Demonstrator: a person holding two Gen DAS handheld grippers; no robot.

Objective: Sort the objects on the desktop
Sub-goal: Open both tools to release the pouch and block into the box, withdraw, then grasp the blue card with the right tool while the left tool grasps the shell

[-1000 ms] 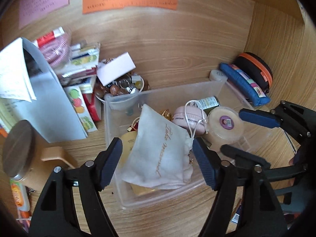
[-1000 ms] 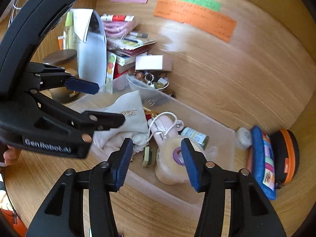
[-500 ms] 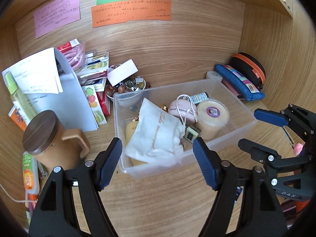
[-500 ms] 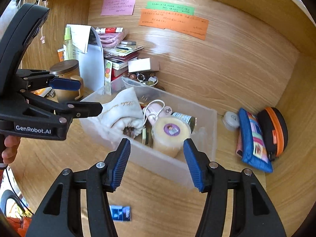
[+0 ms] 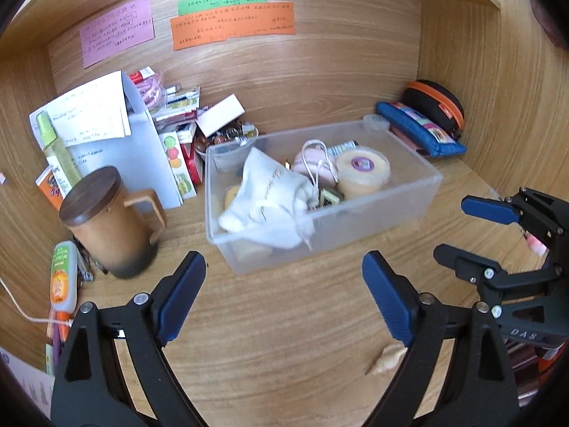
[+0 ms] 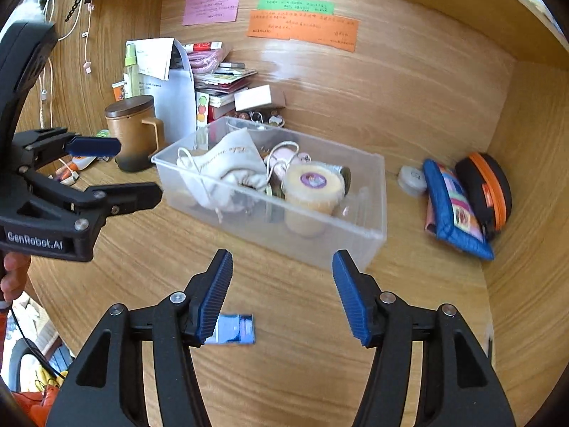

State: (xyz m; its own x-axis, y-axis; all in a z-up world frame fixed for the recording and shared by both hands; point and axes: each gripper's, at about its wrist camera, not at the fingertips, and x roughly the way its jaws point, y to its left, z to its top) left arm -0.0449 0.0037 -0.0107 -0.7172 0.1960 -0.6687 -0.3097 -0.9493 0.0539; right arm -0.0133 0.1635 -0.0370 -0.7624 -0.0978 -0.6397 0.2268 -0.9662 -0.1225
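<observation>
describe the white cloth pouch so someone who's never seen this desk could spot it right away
Find the clear plastic bin in the middle of the wooden desk. The pouch slumps in its end nearest the brown lidded mug. It is the only soft, crumpled white cloth there, with gold script and a drawstring, unlike the round yellow tub beside it.

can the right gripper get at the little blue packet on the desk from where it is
Probably yes: the right gripper is open and empty, and the blue packet lies alone on bare desk just below its left finger.
</observation>
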